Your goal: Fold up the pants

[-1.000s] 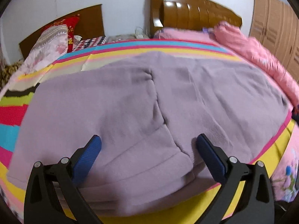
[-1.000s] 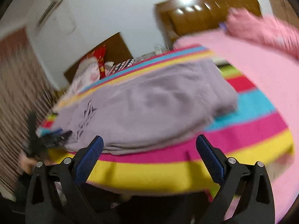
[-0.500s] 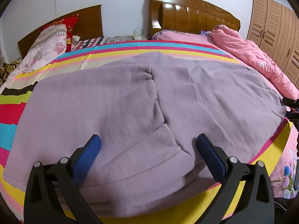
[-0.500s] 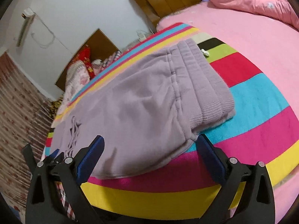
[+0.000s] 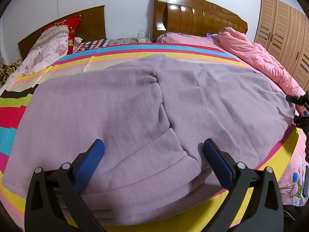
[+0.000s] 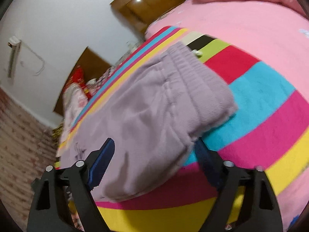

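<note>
Lilac fleece pants (image 5: pixel 154 116) lie folded lengthwise across a striped blanket on the bed. In the left wrist view, my left gripper (image 5: pixel 152 154) is open, its blue pads either side of the leg cuffs near the bed's front edge, not gripping. In the right wrist view the pants (image 6: pixel 154 116) show their ribbed waistband end. My right gripper (image 6: pixel 154 152) is open and straddles the near corner of the waist end, with the fabric between the pads. The right gripper also shows at the far right edge of the left wrist view (image 5: pixel 300 108).
The striped blanket (image 5: pixel 135 52) covers the bed's near half. A pink quilt (image 5: pixel 256 58) is bunched at the back right. Wooden headboards (image 5: pixel 202 21) and pillows (image 5: pixel 52 40) stand at the back, a wardrobe (image 5: pixel 285 38) at right. The bed's front edge is just below both grippers.
My right gripper has swung in and moved close to the waistband corner, which now lies between its pads. My left gripper has stayed nearly still over the cuffs.
</note>
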### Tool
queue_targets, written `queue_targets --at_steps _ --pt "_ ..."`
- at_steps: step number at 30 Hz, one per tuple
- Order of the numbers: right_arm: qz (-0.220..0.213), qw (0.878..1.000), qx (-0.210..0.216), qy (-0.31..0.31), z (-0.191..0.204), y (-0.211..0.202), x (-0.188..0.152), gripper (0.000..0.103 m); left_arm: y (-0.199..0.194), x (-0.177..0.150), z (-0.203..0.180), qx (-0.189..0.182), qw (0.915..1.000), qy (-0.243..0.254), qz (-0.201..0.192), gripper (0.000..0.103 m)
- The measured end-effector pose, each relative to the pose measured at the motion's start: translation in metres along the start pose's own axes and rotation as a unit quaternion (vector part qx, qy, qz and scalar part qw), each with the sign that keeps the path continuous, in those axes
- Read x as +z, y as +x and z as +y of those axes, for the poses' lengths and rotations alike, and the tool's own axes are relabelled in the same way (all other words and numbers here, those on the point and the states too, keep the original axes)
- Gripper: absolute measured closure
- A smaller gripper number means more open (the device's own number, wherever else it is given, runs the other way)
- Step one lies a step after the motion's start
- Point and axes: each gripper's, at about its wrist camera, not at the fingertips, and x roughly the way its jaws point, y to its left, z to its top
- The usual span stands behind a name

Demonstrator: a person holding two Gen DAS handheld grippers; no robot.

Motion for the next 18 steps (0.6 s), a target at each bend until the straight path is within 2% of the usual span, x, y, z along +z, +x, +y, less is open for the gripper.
queue_targets --at_steps 2,4,5,9,11,12,13,16,18 --pt "0.004 0.997 -0.047 -0.060 0.018 0.005 -0.006 0.028 0.000 0.000 0.000 0.001 1.0000 0.000 0.000 0.001" --pt "0.019 0.993 -0.068 -0.091 0.029 0.010 -0.008 0.023 0.000 0.000 0.001 0.000 1.0000 0.000 0.000 0.001" --pt "0.028 0.993 -0.065 -0.096 0.031 0.012 -0.008 0.023 0.000 0.000 0.001 -0.001 1.0000 0.000 0.000 0.001" --pt "0.059 0.996 -0.002 -0.063 0.021 0.012 0.001 0.024 0.000 0.000 0.001 0.000 1.0000 0.000 0.000 0.001" --pt "0.052 0.998 -0.002 -0.045 0.011 0.010 0.004 0.040 0.000 0.000 0.001 0.000 1.0000 0.001 0.000 0.001" --pt "0.044 0.999 0.003 -0.029 0.003 0.009 0.005 0.056 0.000 0.000 0.001 0.000 1.0000 0.001 0.000 0.001" --pt "0.042 0.999 0.015 -0.016 0.000 0.010 0.005 0.064 0.000 0.000 0.001 -0.001 1.0000 0.001 0.000 0.001" --pt "0.023 0.996 0.075 0.041 -0.022 0.009 0.002 0.075 0.000 0.000 0.001 -0.001 1.0000 0.001 0.000 0.001" --pt "0.003 0.990 0.112 0.087 -0.036 0.006 -0.005 0.078 0.000 0.000 0.001 -0.001 1.0000 0.000 0.000 0.001"
